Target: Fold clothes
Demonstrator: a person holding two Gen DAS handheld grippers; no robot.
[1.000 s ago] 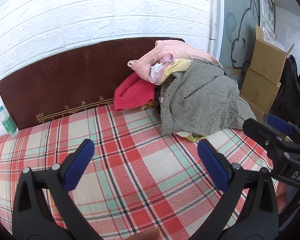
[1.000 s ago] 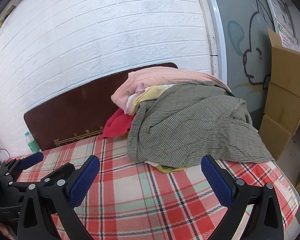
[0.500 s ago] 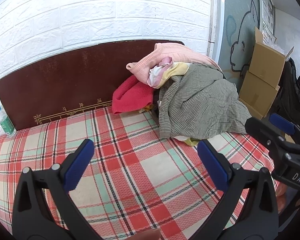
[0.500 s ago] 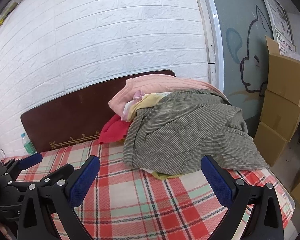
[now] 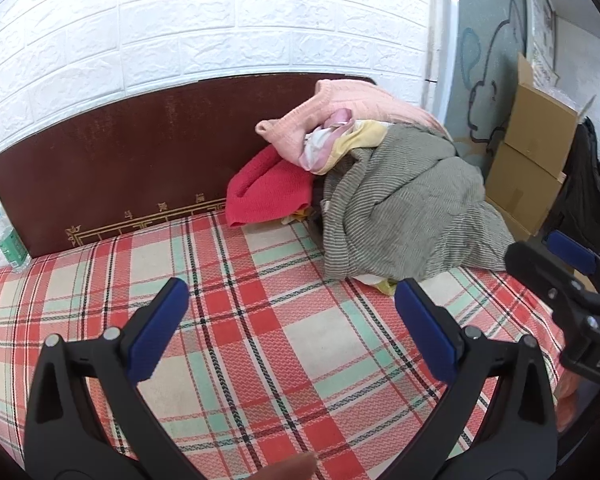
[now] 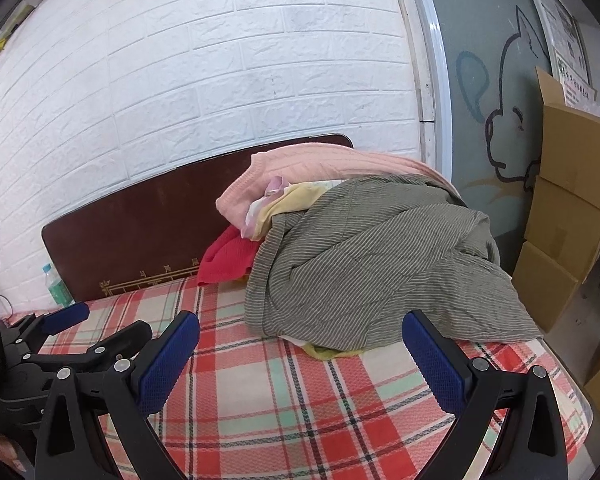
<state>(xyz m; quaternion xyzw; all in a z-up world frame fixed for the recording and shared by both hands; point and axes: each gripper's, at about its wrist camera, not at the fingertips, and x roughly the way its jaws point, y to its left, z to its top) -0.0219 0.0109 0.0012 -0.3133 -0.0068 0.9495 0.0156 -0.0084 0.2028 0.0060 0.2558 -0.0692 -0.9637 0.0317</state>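
Note:
A heap of clothes lies at the far right of the plaid bed (image 5: 260, 320). On top is a grey striped garment (image 5: 408, 208), also in the right wrist view (image 6: 372, 260). Behind it are a pink sweater (image 5: 352, 108), a pale yellow piece (image 5: 364, 136) and a red knit (image 5: 268, 188). My left gripper (image 5: 292, 312) is open and empty, over the bare bedspread short of the heap. My right gripper (image 6: 300, 344) is open and empty, close before the grey garment's front edge. It also shows at the right edge of the left wrist view (image 5: 556, 264).
A dark brown headboard (image 5: 120, 168) stands against the white brick wall. A small water bottle (image 5: 8, 240) sits at the bed's far left corner. Stacked cardboard boxes (image 6: 572, 200) stand on the floor right of the bed. The bed's right edge (image 6: 560, 368) is near.
Both grippers have moved slightly nearer the heap and tilted a little; the clothes sit larger and lower in the right wrist view. Both stay open and nothing was grasped.

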